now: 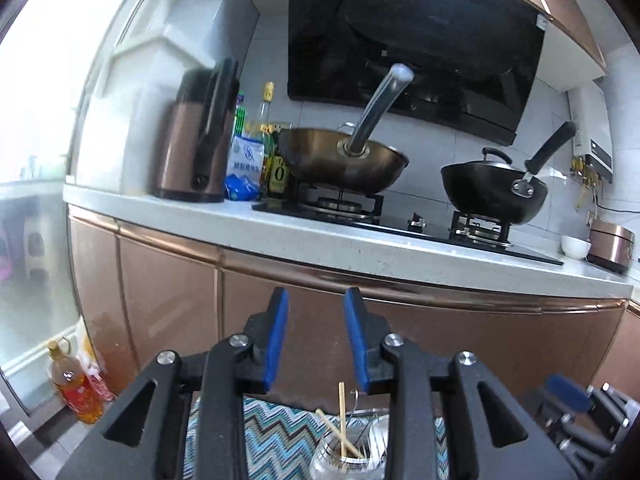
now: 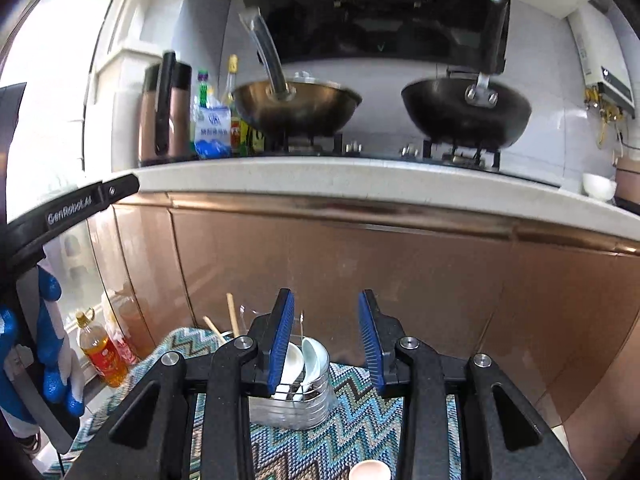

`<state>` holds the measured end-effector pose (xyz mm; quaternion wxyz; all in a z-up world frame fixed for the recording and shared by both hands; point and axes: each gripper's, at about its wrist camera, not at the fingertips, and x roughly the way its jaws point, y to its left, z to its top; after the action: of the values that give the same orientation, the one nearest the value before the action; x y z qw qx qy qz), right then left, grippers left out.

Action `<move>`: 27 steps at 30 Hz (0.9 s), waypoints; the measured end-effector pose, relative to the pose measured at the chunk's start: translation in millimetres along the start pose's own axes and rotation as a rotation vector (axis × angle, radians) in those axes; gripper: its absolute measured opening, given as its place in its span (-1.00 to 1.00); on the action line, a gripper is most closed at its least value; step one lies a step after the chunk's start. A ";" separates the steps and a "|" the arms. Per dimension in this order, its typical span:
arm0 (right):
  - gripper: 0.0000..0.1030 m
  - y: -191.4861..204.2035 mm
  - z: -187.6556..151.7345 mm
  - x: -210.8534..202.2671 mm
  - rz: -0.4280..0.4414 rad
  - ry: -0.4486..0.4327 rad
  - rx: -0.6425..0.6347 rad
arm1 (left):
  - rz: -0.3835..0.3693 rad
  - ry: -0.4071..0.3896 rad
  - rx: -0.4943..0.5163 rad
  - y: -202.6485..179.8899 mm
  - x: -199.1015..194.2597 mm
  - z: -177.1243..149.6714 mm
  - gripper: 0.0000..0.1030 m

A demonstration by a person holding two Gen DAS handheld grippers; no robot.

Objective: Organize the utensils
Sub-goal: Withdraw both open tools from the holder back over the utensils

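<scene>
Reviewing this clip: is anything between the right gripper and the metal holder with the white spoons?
Nothing visible stands between them. The right gripper hangs open and empty above the metal holder, whose white spoons show between and just below its jaws on the zigzag cloth.

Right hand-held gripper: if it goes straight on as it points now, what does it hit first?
Most likely the copper-coloured cabinet front under the counter. The right hand-held gripper is open and empty, aimed above the glass holder with spoons. Depth is unclear.
</scene>
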<state>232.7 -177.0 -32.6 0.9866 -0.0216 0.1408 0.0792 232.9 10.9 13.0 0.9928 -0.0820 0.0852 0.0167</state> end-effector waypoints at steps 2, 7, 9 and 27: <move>-0.35 -0.7 2.7 -21.6 -0.007 -0.020 0.001 | -0.004 0.000 0.008 4.3 -19.4 6.4 -0.45; -0.25 1.7 12.1 -71.0 -0.012 -0.072 0.008 | 0.004 -0.004 0.027 16.7 -65.7 16.6 -0.40; -0.25 2.8 14.1 -88.6 -0.010 -0.090 0.010 | 0.005 -0.005 0.032 21.1 -82.1 19.3 -0.39; -0.25 -21.0 -6.3 -172.1 -0.009 -0.137 0.064 | -0.047 0.160 0.044 57.3 -148.7 -7.1 -0.39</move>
<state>71.3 -223.9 10.3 0.9945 0.0149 0.0752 0.0713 82.5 63.4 22.5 0.9846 -0.0630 0.1627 -0.0149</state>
